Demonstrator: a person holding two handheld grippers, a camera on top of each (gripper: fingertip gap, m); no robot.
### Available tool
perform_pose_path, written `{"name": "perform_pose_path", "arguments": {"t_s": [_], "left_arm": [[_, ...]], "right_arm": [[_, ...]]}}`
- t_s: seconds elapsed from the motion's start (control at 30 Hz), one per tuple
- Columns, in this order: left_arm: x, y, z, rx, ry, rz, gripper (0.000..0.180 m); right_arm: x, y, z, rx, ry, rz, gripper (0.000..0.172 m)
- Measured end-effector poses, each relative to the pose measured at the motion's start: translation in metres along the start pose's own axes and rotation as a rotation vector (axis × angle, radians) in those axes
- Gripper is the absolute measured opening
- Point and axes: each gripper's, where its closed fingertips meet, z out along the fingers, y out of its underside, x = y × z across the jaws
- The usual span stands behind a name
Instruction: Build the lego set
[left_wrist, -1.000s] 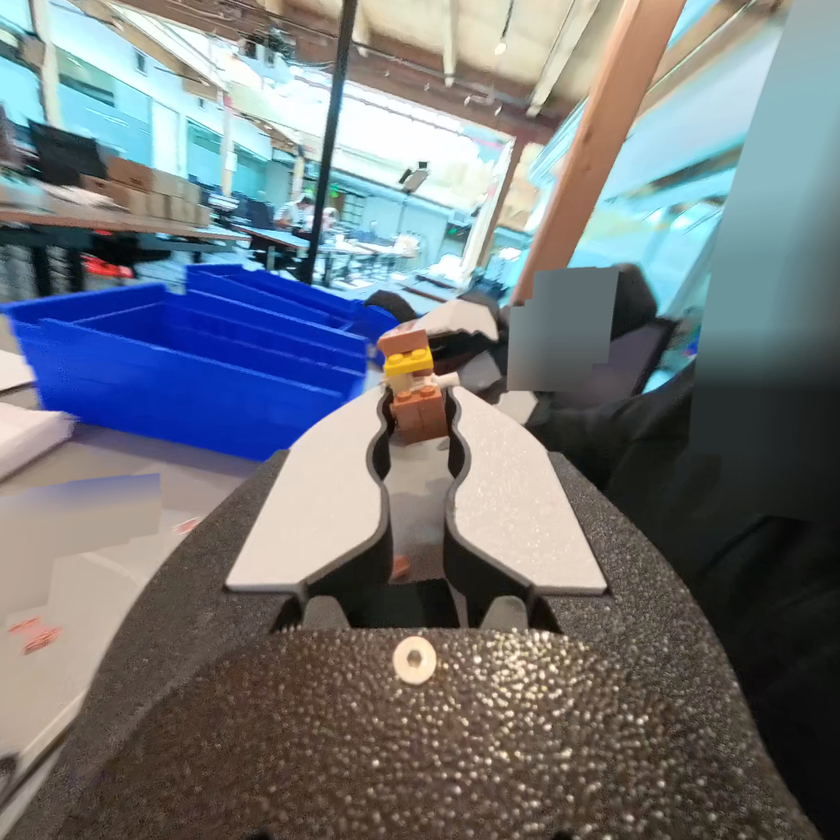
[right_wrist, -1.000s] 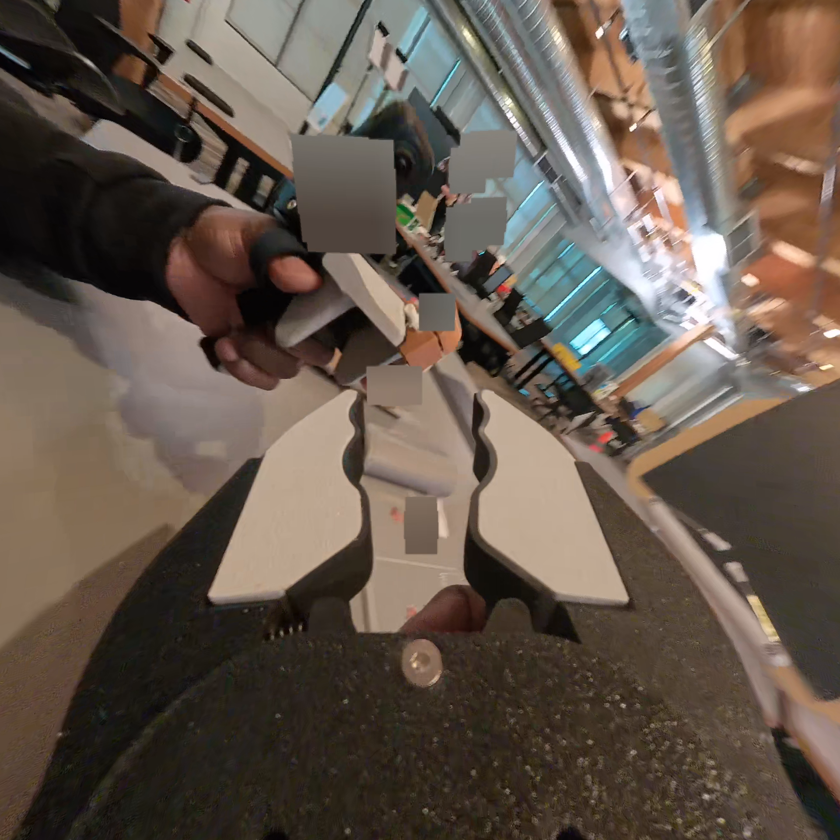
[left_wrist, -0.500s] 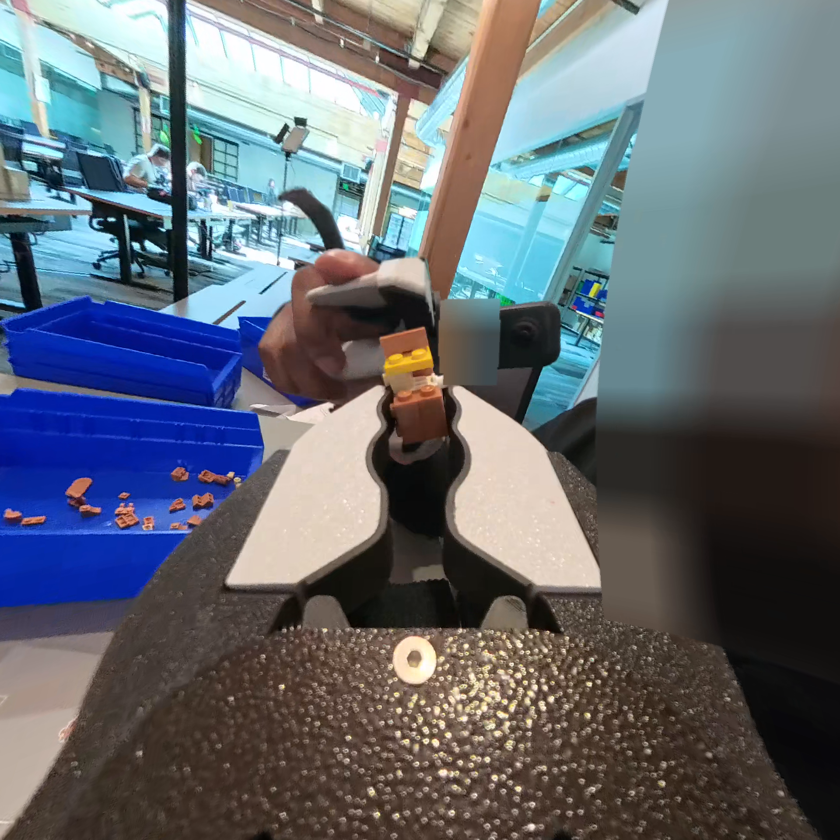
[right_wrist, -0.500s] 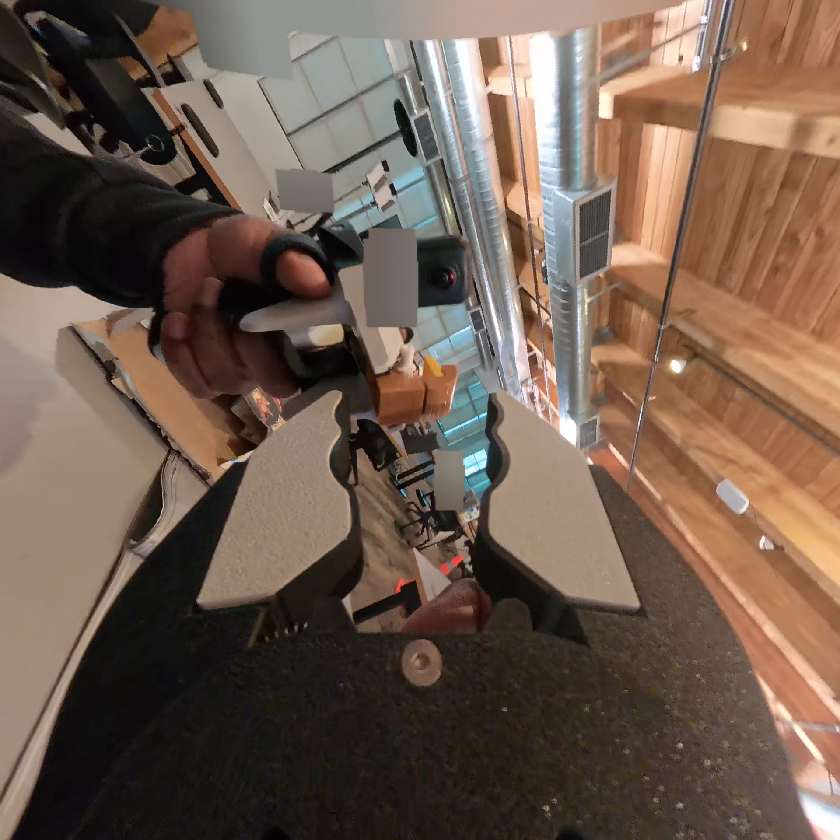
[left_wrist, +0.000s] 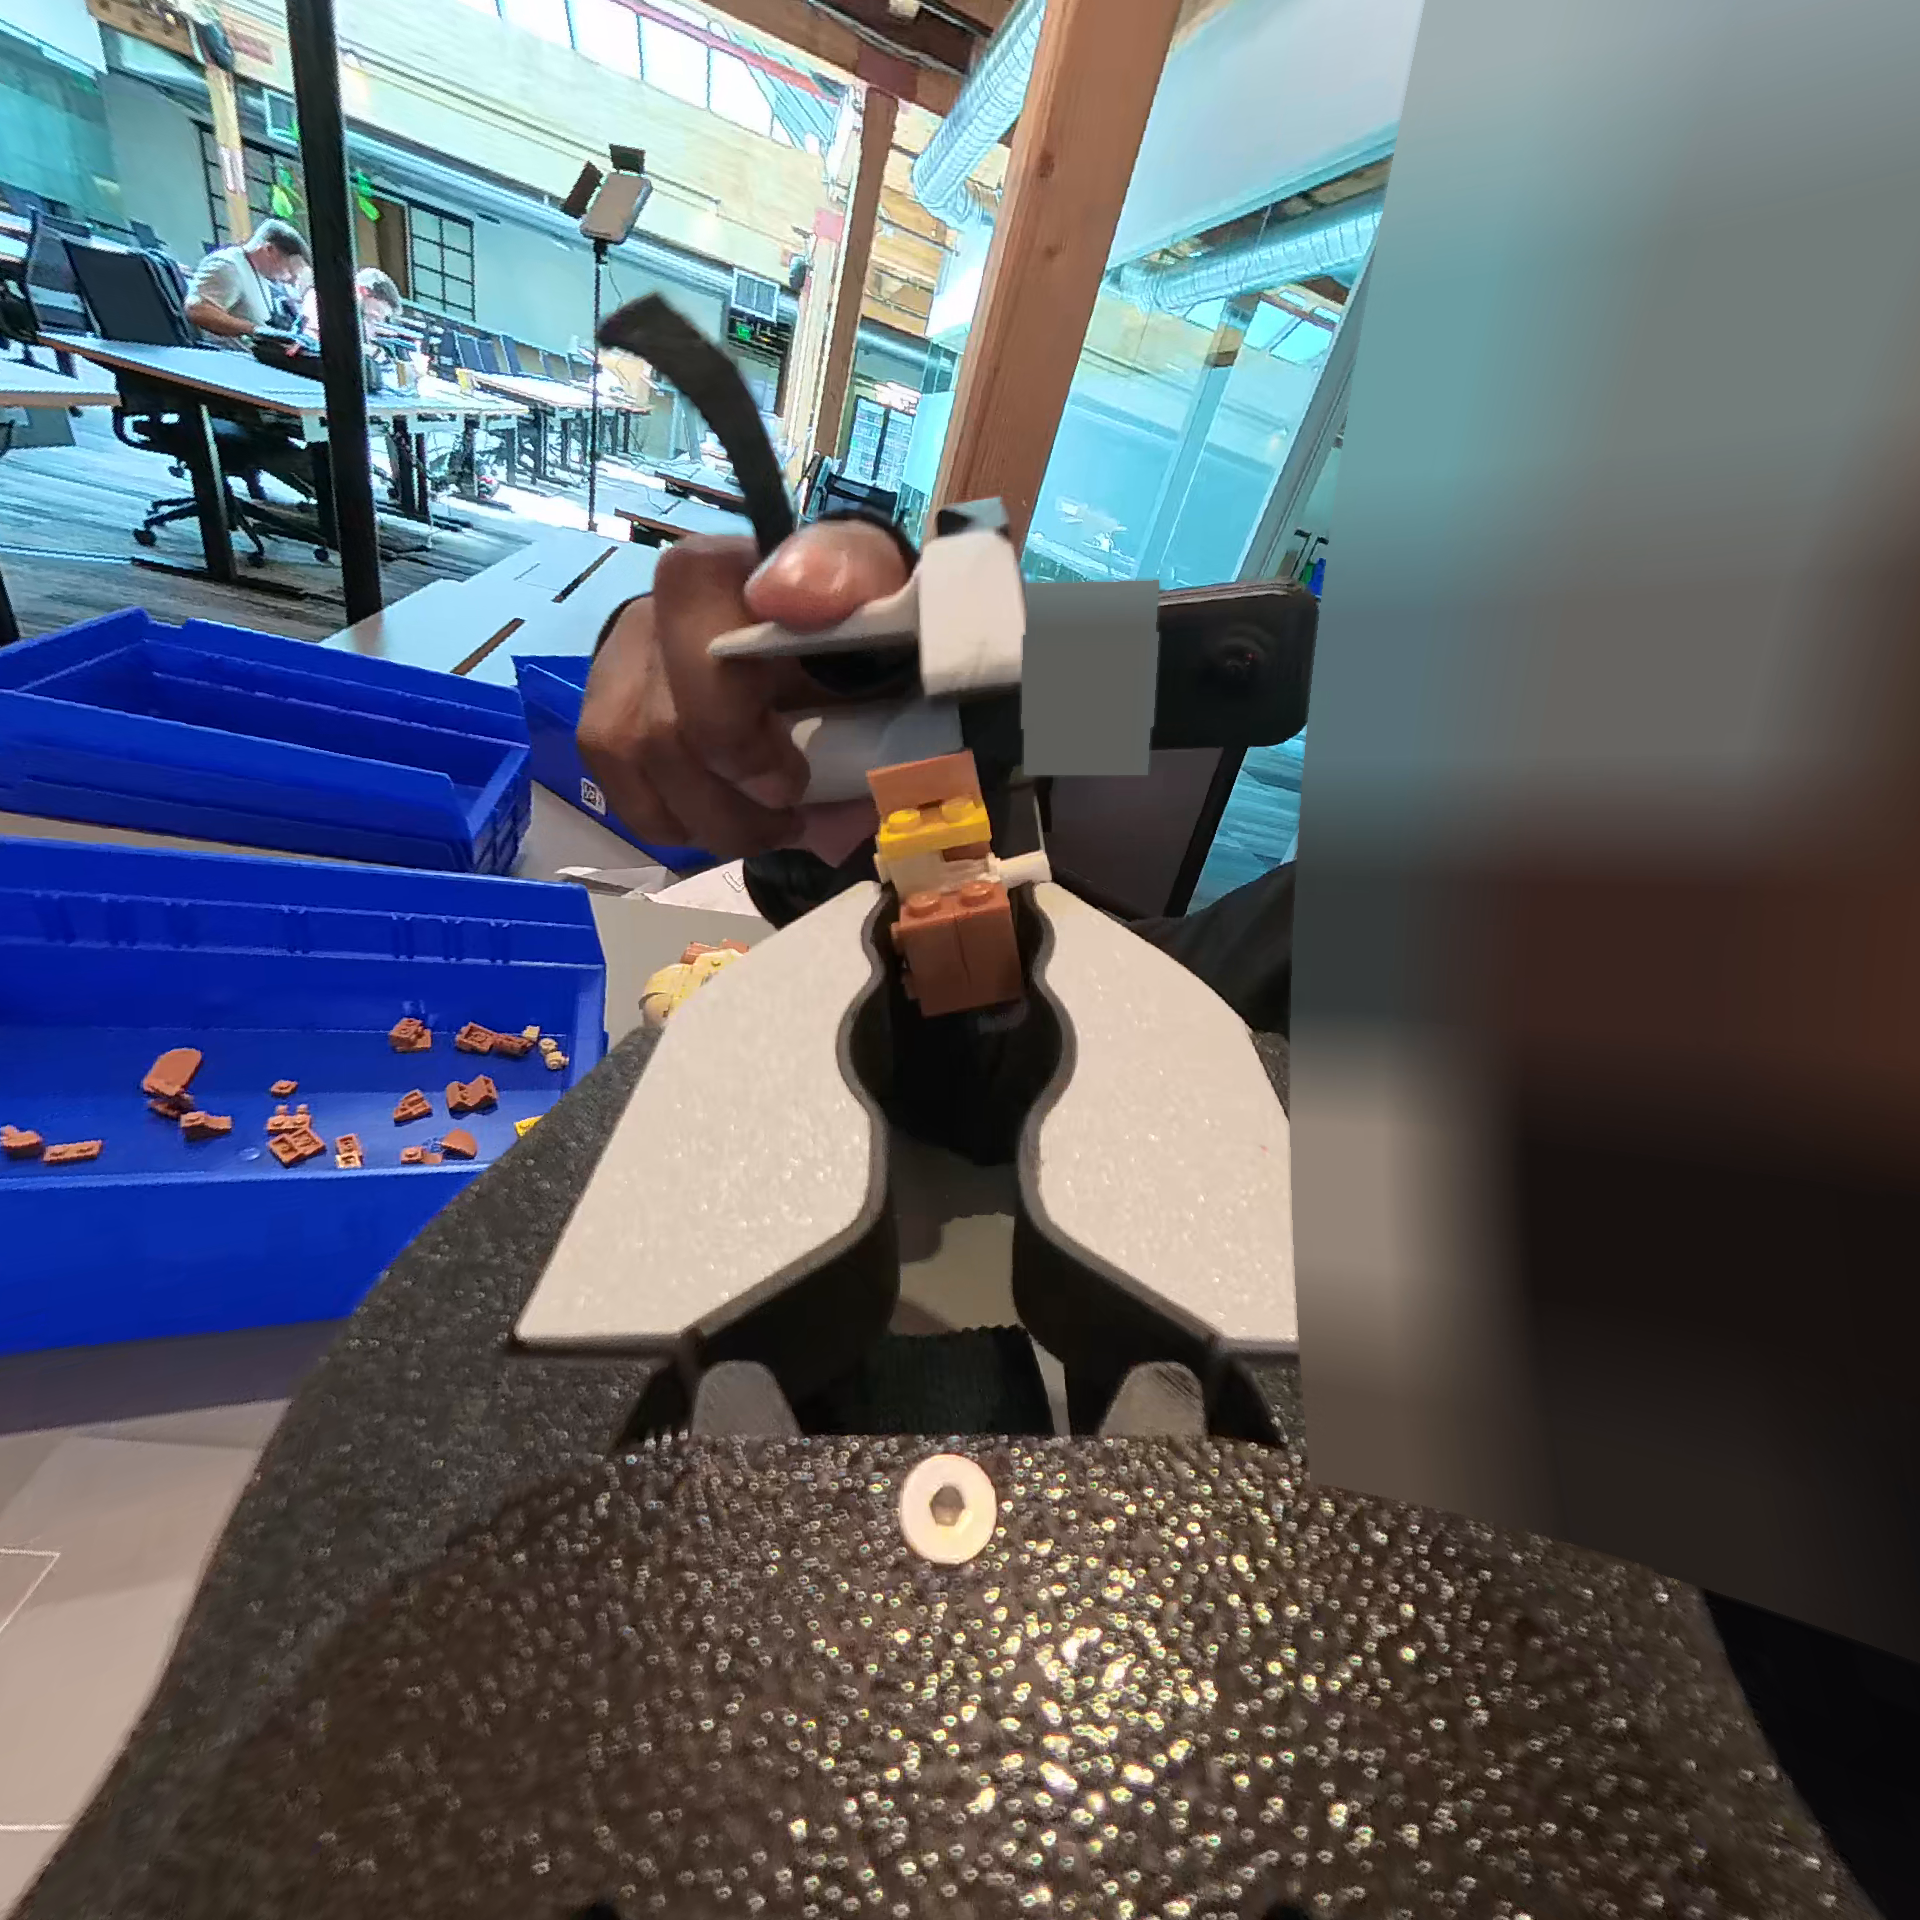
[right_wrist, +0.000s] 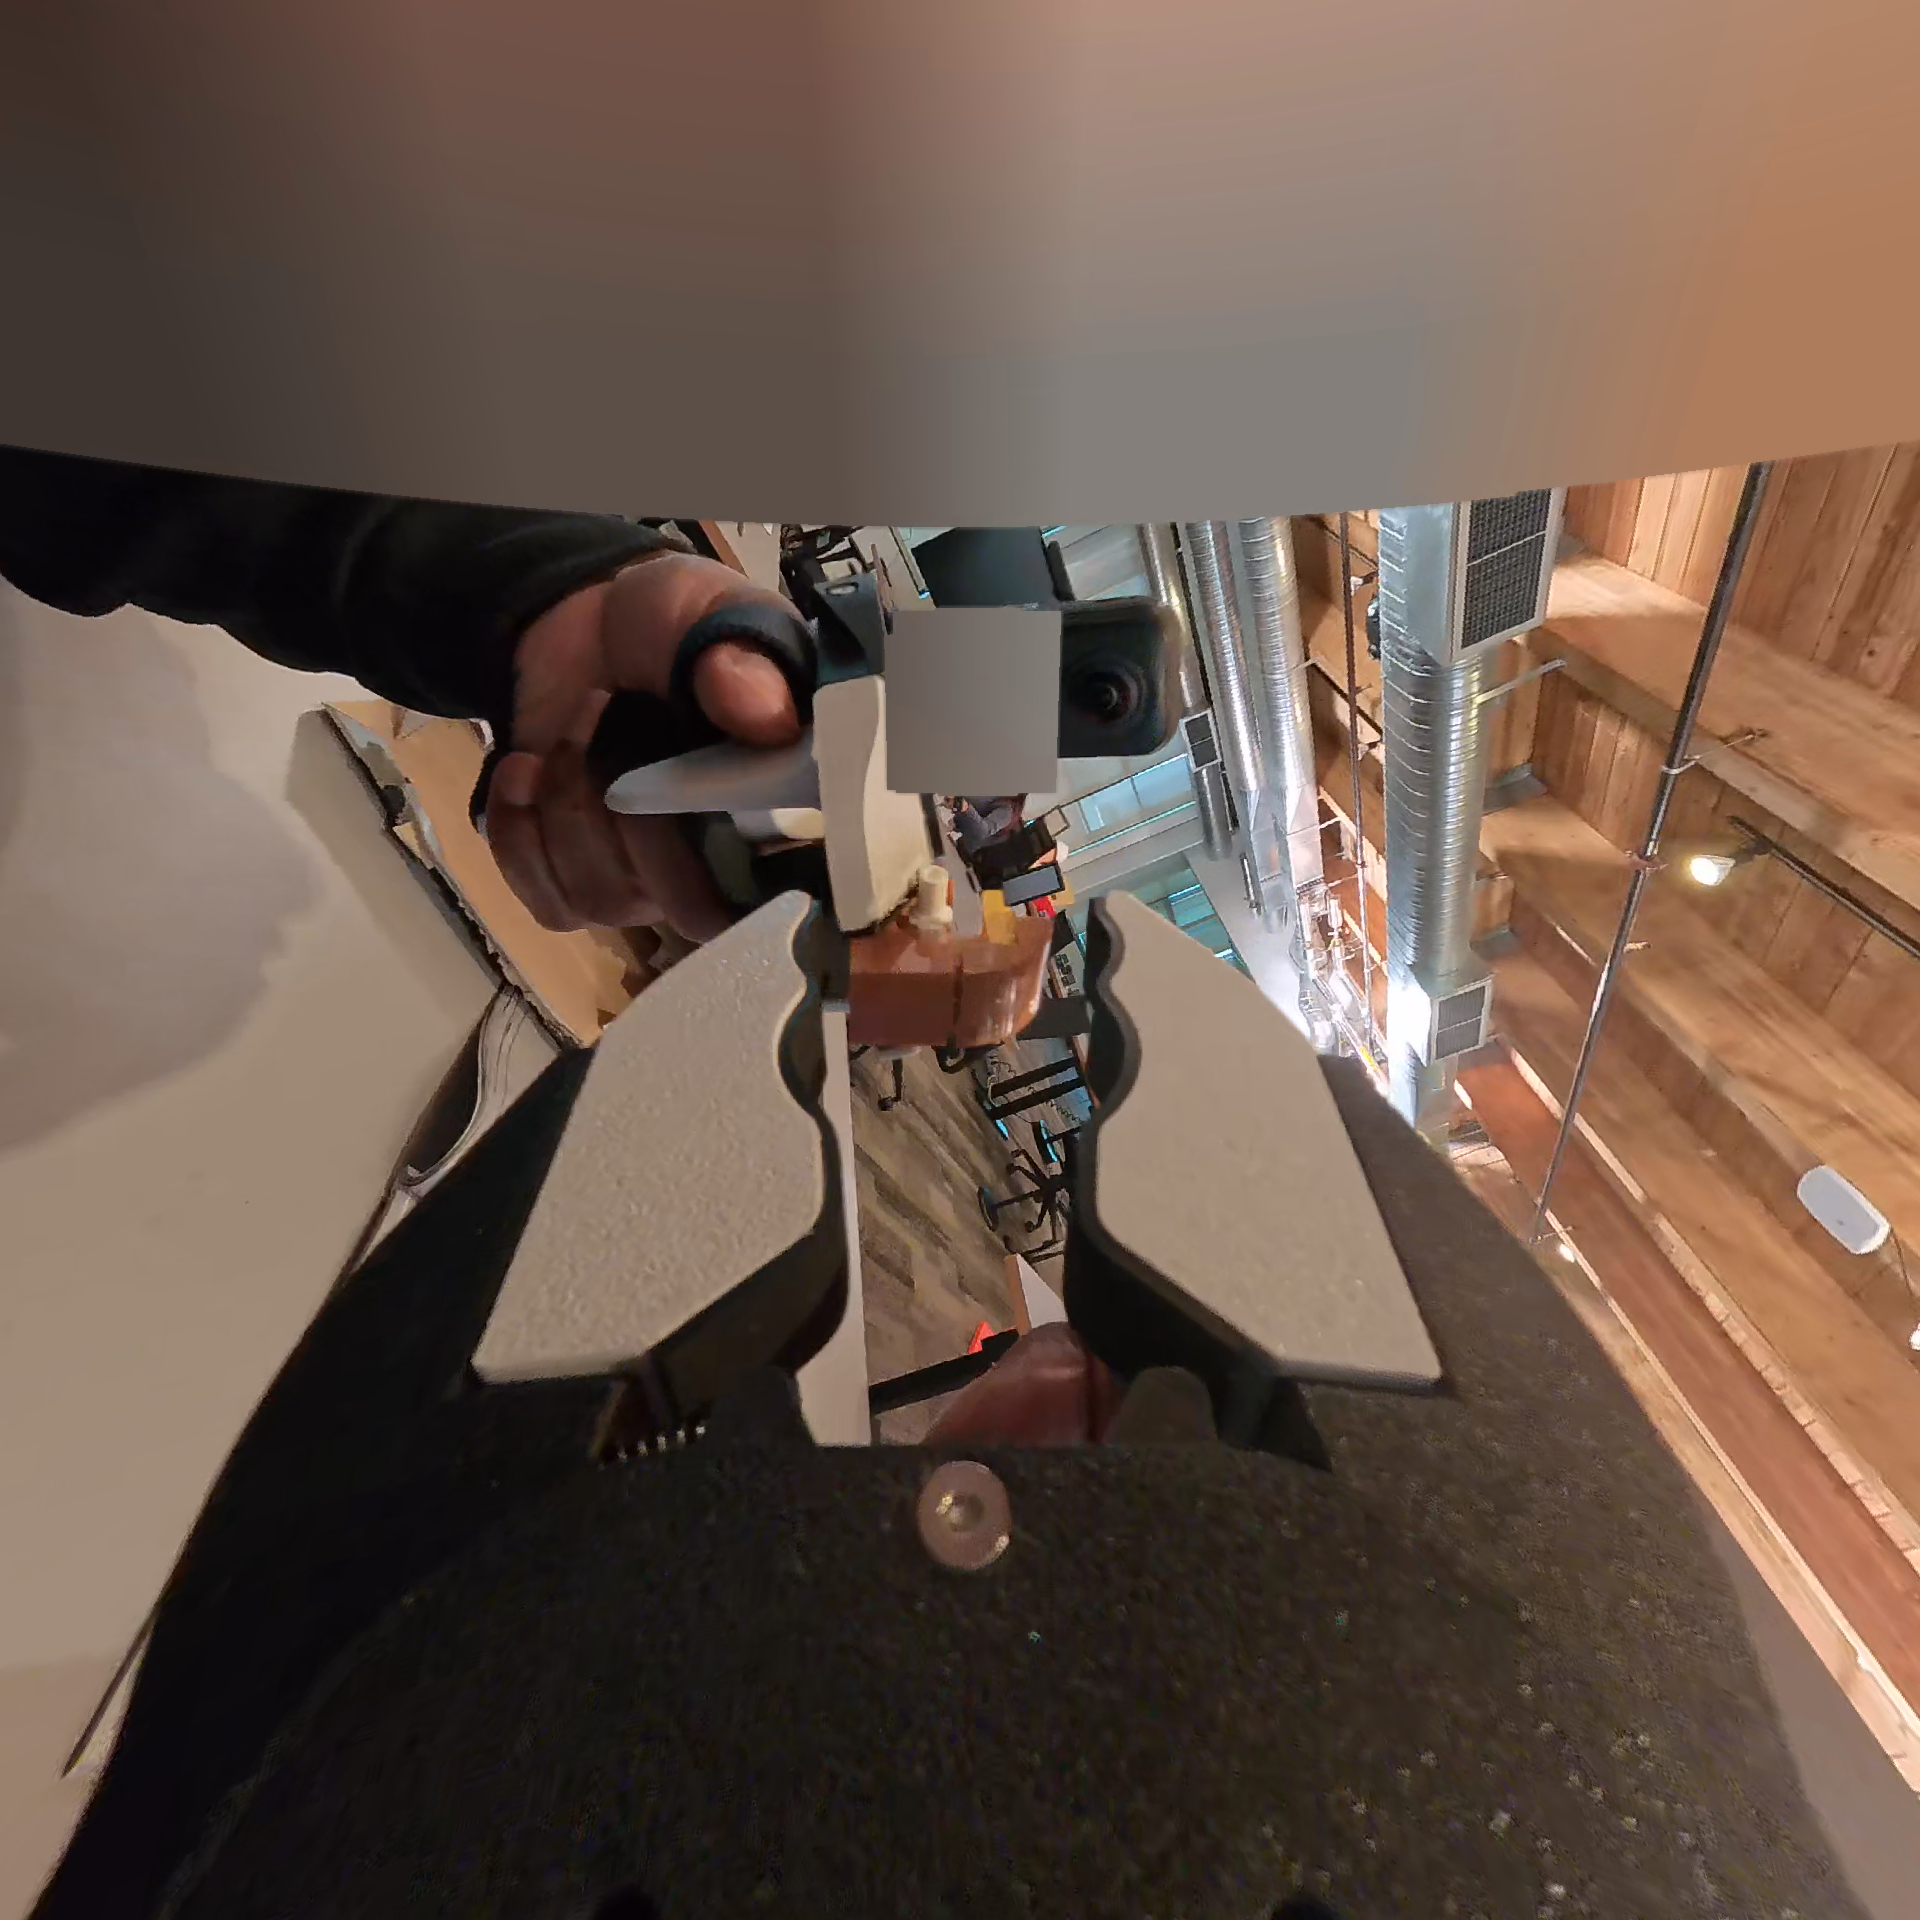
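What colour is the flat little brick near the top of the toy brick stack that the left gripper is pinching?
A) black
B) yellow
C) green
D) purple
B: in the left wrist view, the left gripper pinches a brick stack by its brown base, and a yellow flat brick sits near its top.

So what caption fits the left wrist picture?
Left gripper pinching a brown-and-yellow brick stack beside blue bins.

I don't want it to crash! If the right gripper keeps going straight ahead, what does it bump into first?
Probably the toy brick stack that the left gripper holds, right between its open fingers. Depth is unclear.
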Motion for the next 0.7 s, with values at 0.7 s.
{"name": "perform_pose_path", "arguments": {"t_s": [0.7], "left_arm": [[0.001, -0.011, -0.001, 0.078, -0.023, 0.093, 0.02]], "right_arm": [[0.009, -0.001, 0.008, 0.006, 0.115, -0.004, 0.039]]}}
